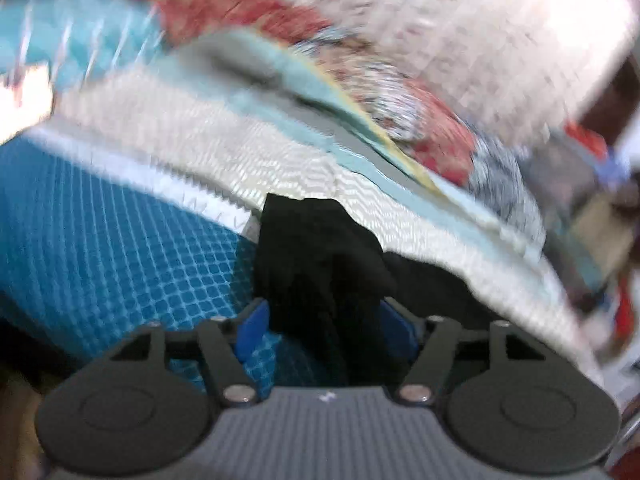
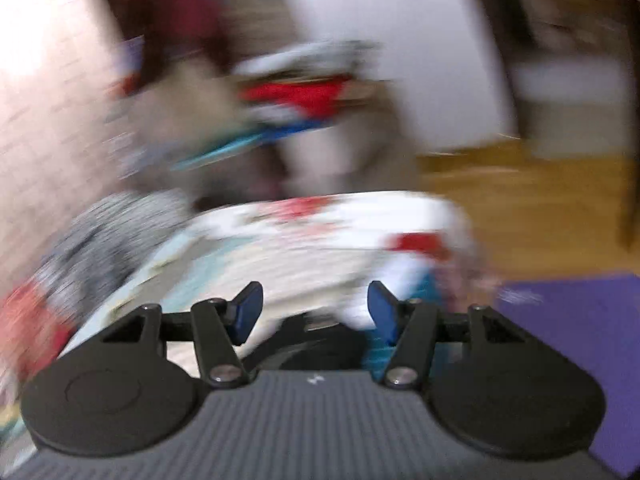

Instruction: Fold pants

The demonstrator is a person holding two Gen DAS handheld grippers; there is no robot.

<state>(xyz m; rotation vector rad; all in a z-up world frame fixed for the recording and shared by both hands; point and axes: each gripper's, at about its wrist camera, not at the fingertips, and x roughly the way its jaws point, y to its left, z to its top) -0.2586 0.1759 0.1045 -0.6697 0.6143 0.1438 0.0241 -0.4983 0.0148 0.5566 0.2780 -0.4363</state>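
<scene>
The pants are black cloth (image 1: pixel 320 248), bunched on a blue checked cover (image 1: pixel 100 240) in the left wrist view. My left gripper (image 1: pixel 322 308) stands open, and the black cloth lies loosely in the gap between its blue pads (image 1: pixel 252 328). The right wrist view is badly blurred. My right gripper (image 2: pixel 315 288) is open with nothing between its blue fingertips (image 2: pixel 380 308). A dark strip of the pants (image 2: pixel 320 344) shows just below and behind those tips.
A white woven blanket (image 1: pixel 240 152) and pale blue and floral bedding (image 1: pixel 420 112) pile up behind the pants. Past the bed's floral corner (image 2: pixel 320 232), the right view has a wooden floor (image 2: pixel 540 208) and a purple mat (image 2: pixel 580 320).
</scene>
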